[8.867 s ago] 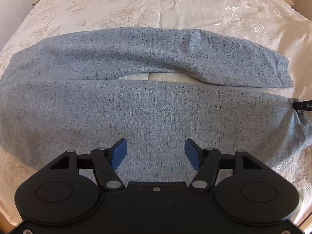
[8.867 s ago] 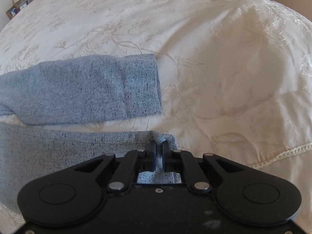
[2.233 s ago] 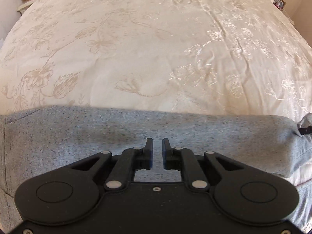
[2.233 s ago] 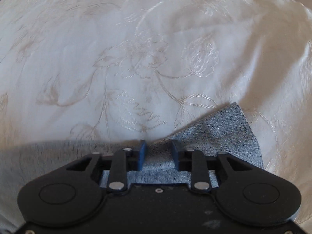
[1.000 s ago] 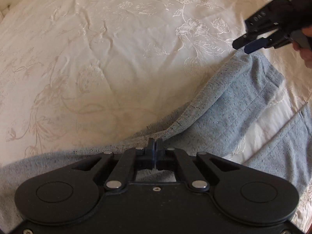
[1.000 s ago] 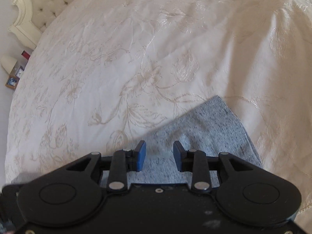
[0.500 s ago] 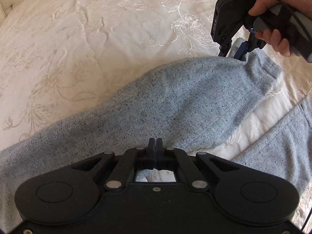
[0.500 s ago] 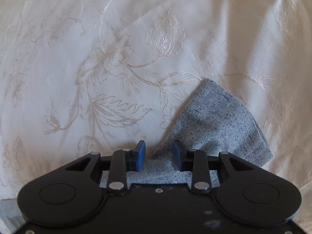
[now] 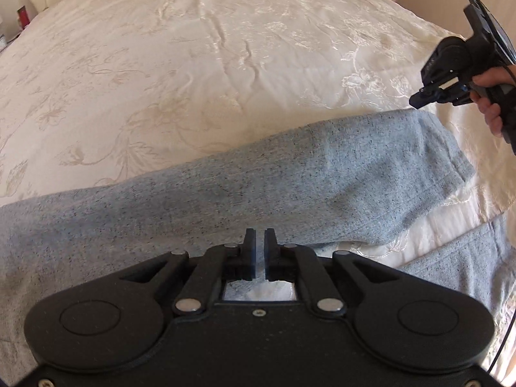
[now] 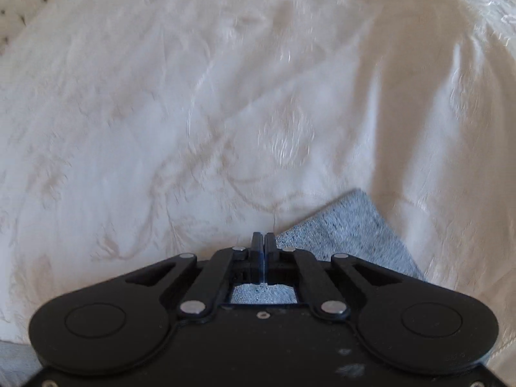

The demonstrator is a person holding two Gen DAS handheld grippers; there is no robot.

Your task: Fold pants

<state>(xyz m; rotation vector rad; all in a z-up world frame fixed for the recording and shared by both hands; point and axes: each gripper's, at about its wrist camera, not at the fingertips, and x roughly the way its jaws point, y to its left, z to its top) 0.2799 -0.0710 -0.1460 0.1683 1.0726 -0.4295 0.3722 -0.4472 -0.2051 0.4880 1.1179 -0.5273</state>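
Letting go with my left gripper (image 9: 260,242), jaws opening, nothing between them; right gripper (image 10: 263,242) clenched empty beside the hem. Pants (image 9: 258,187) lie on the bedspread (image 9: 193,64), legs apart. Leg-over-leg step looks undone; next needs a fresh hem grasp.

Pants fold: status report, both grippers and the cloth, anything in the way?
Left gripper opening, nothing between pads. Right gripper shut, empty, above the cuff. Pants lie on the bedspread, legs apart. Nothing in the way.
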